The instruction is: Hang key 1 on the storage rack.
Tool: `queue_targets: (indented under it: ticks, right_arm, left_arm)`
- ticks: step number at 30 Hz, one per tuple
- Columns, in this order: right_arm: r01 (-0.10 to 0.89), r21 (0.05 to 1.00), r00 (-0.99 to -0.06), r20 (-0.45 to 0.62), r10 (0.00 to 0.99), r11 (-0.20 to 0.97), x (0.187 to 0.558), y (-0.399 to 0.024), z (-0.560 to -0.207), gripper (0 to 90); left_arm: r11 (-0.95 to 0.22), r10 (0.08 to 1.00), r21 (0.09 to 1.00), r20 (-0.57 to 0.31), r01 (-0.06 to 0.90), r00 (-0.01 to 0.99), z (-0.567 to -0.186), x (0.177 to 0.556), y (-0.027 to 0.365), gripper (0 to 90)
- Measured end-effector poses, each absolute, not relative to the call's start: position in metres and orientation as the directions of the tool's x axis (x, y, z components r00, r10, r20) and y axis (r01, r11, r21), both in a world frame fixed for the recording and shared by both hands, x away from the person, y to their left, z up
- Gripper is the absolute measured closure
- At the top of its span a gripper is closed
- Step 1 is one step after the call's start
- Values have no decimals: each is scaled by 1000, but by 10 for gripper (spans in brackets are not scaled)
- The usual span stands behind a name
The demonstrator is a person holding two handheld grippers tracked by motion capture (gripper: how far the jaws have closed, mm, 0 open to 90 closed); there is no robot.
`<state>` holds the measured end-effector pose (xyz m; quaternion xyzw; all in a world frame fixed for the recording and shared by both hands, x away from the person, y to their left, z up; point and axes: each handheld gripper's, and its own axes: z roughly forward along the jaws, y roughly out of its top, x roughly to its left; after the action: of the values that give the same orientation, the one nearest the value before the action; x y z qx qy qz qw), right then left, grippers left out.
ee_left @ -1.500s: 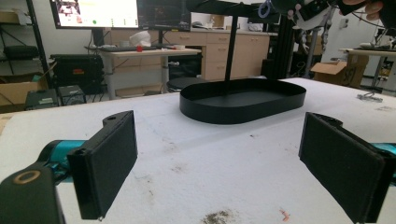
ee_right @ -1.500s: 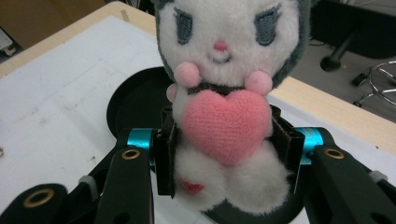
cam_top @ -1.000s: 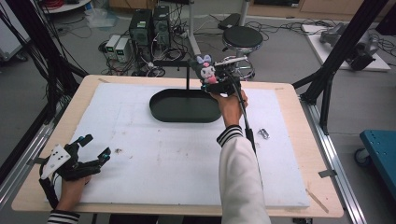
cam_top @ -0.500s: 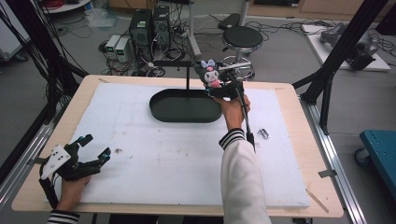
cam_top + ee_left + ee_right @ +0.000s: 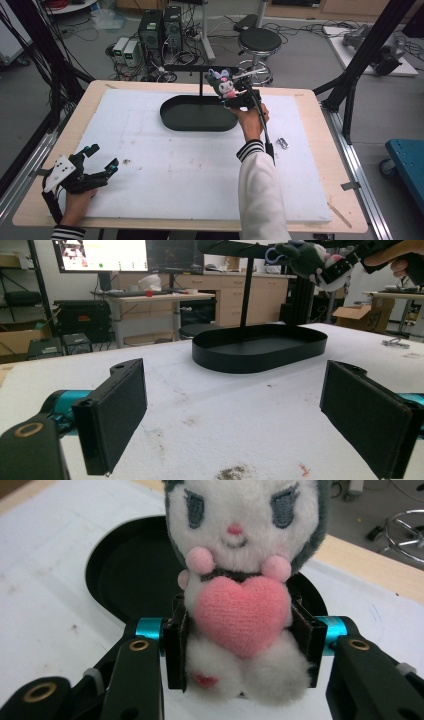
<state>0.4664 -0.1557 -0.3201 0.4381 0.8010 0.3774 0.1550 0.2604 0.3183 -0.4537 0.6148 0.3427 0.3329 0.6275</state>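
White foam surface (image 5: pixel 200 170) under black oval tray (image 5: pixel 198 113). Right claw (image 5: pixel 241 645), above tray's right end, clamped on plush toy (image 5: pixel 245 580). Left claw (image 5: pixel 240 420), well apart from tray, jaws spread, nothing between.

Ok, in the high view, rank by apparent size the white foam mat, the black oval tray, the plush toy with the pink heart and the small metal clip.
Largest to smallest:
1. White foam mat
2. Black oval tray
3. Plush toy, held up nearer the camera, so slightly flattered
4. Small metal clip
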Motion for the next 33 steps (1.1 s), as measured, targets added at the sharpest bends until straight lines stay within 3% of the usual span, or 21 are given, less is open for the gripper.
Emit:
queue_targets:
  ticks: [30,32,33]
  right_arm:
    - [634,664,-595,90,799,397,482,-139,-347,527]
    - [627,666,-607,91,789,405,482,-139,-347,493]
    - [628,665,-606,92,790,404,482,-139,-348,393]
  left_arm:
    - [28,839,1000,-26,5,543,-454,261,319,119]
    - [29,840,1000,-27,6,542,-454,261,319,119]
    - [29,839,1000,-28,7,544,-454,261,319,119]
